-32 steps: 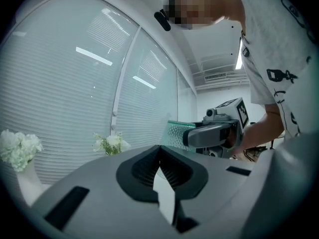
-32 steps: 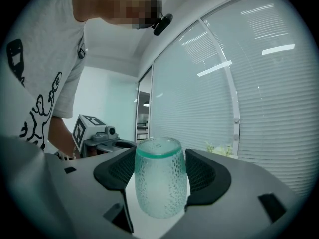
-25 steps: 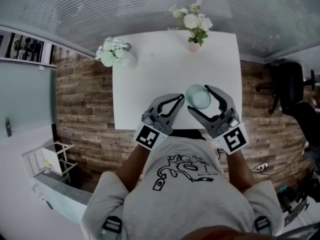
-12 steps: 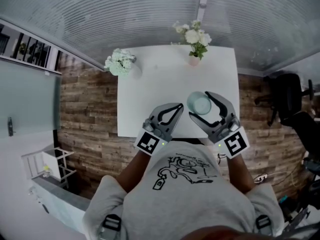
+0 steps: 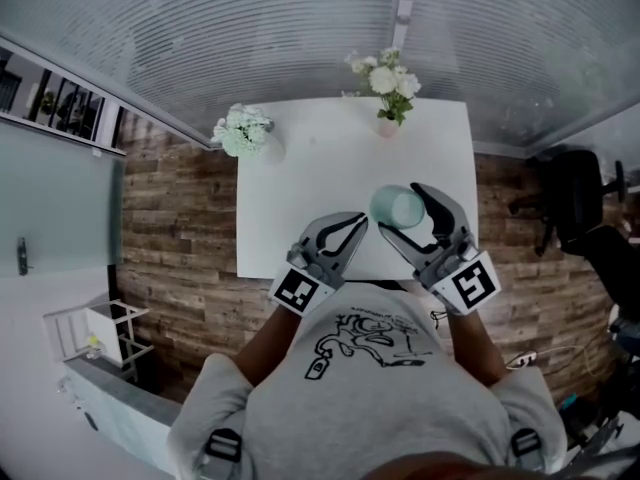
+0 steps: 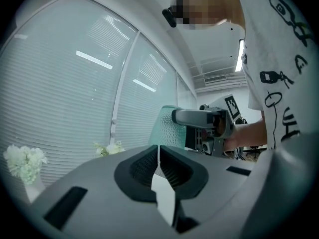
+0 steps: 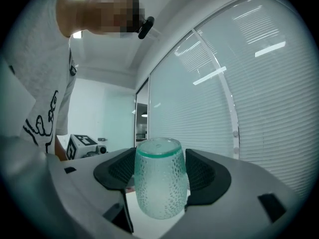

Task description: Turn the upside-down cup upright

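Where the head view looks down on the white worktop (image 5: 320, 178), the right tongs (image 5: 403, 211) grasp the clear dimpled cup (image 5: 396, 206) over the near right part of the surface, their dark pads pressed against its two sides. In the right gripper view, the cup stands with its axis vertical, its green-banded end uppermost and its wider, rounded end lowermost. Whether that lower end touches the worktop cannot be told. The left tongs (image 5: 358, 220) are clenched with nothing between them, the jaws meeting tip to tip, and they lie just beside the cup on its left. At the far side of the worktop stand a bunch of white flowers (image 5: 243, 128) at the left corner and a small pink vase of flowers (image 5: 388, 90) toward the right, both well apart from the cup. A dark office chair (image 5: 575, 183) stands on the floor to the right of the worktop.
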Demonstrator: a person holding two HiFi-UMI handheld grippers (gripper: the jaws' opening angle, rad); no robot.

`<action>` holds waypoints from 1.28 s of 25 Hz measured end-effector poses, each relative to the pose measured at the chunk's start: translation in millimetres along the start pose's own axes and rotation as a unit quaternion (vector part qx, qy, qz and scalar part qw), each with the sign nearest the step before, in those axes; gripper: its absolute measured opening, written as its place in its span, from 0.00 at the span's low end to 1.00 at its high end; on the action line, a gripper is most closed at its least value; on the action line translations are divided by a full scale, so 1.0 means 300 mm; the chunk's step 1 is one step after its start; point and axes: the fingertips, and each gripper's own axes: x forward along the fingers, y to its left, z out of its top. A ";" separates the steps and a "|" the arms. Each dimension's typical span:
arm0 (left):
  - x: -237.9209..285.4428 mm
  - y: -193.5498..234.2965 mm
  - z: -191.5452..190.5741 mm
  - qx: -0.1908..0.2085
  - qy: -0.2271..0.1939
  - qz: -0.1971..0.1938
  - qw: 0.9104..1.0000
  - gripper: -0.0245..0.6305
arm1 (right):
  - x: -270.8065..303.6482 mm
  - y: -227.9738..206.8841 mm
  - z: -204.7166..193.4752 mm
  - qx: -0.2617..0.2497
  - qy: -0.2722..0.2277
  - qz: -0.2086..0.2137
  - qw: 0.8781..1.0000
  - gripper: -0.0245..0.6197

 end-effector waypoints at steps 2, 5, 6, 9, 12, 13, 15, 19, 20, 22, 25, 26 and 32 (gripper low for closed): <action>-0.005 -0.001 -0.003 -0.003 0.002 -0.001 1.000 0.04 | -0.001 -0.009 0.002 0.017 -0.009 -0.006 1.000 0.54; -0.009 0.001 -0.008 -0.003 0.003 -0.004 1.000 0.04 | -0.001 -0.028 -0.009 0.040 -0.018 -0.017 0.999 0.54; -0.010 0.000 -0.010 -0.004 0.003 -0.005 1.000 0.04 | -0.001 -0.033 -0.013 0.048 -0.022 -0.020 0.998 0.54; -0.012 -0.007 -0.017 -0.009 0.005 -0.009 1.000 0.05 | -0.004 -0.047 -0.027 0.080 -0.030 -0.026 0.996 0.54; -0.012 -0.012 -0.025 -0.012 0.009 -0.013 1.000 0.07 | 0.000 -0.062 -0.033 0.114 -0.041 -0.030 0.992 0.54; -0.012 -0.013 -0.026 -0.015 0.009 -0.015 1.000 0.08 | 0.002 -0.066 -0.034 0.127 -0.047 -0.030 0.990 0.54; -0.014 -0.015 -0.030 -0.020 0.010 -0.016 1.000 0.10 | 0.006 -0.074 -0.038 0.159 -0.060 -0.029 0.985 0.54; -0.009 -0.003 -0.038 -0.026 0.011 -0.016 0.999 0.13 | 0.007 -0.094 -0.062 0.212 -0.080 -0.033 0.974 0.54; -0.010 0.000 -0.037 -0.028 0.011 -0.016 0.999 0.14 | 0.005 -0.101 -0.068 0.230 -0.087 -0.035 0.969 0.54; -0.012 0.001 -0.035 -0.030 0.012 -0.020 0.999 0.15 | 0.001 -0.115 -0.081 0.265 -0.101 -0.042 0.958 0.54; -0.012 0.004 -0.033 -0.034 0.011 -0.021 0.999 0.17 | -0.002 -0.137 -0.106 0.292 -0.110 -0.056 0.948 0.54; -0.011 0.005 -0.034 -0.036 0.011 -0.020 0.999 0.17 | -0.004 -0.146 -0.113 0.302 -0.113 -0.060 0.945 0.54; 0.000 0.001 -0.035 -0.037 0.013 -0.027 0.999 0.18 | -0.003 -0.183 -0.133 0.379 -0.143 -0.068 0.912 0.54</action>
